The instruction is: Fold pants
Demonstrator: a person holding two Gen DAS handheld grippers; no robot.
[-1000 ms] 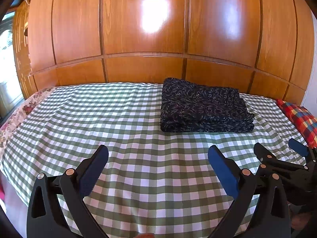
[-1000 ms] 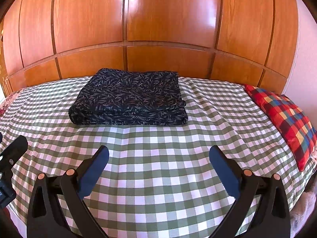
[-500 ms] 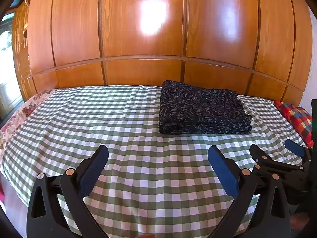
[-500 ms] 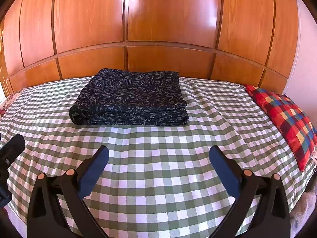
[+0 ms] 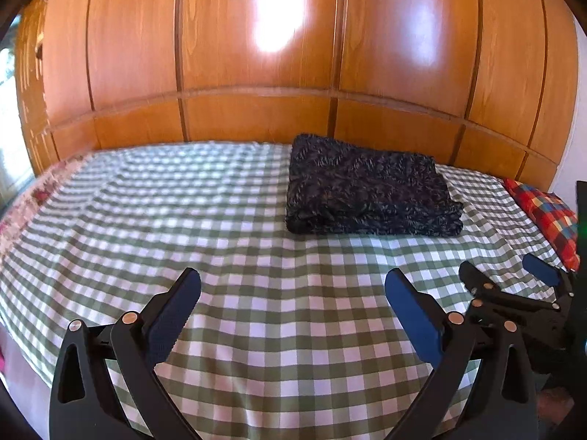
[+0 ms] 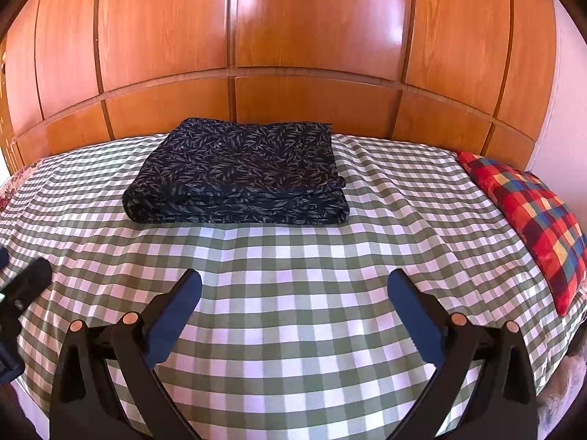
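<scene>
Your pants (image 6: 238, 179) lie folded, long axis along the headboard (image 6: 293, 102), both grippers (image 5: 293, 293) (image 6: 293, 293) wide open, empty.

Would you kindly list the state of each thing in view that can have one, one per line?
Dark leaf-print pants: folded into a flat stack, lying on the bed.
Green-and-white checked bedsheet: spread over the bed, slightly wrinkled.
Red plaid cushion: lying at the bed's right edge.
Left hand-held gripper: open, holding nothing.
Right hand-held gripper: open, holding nothing.
</scene>
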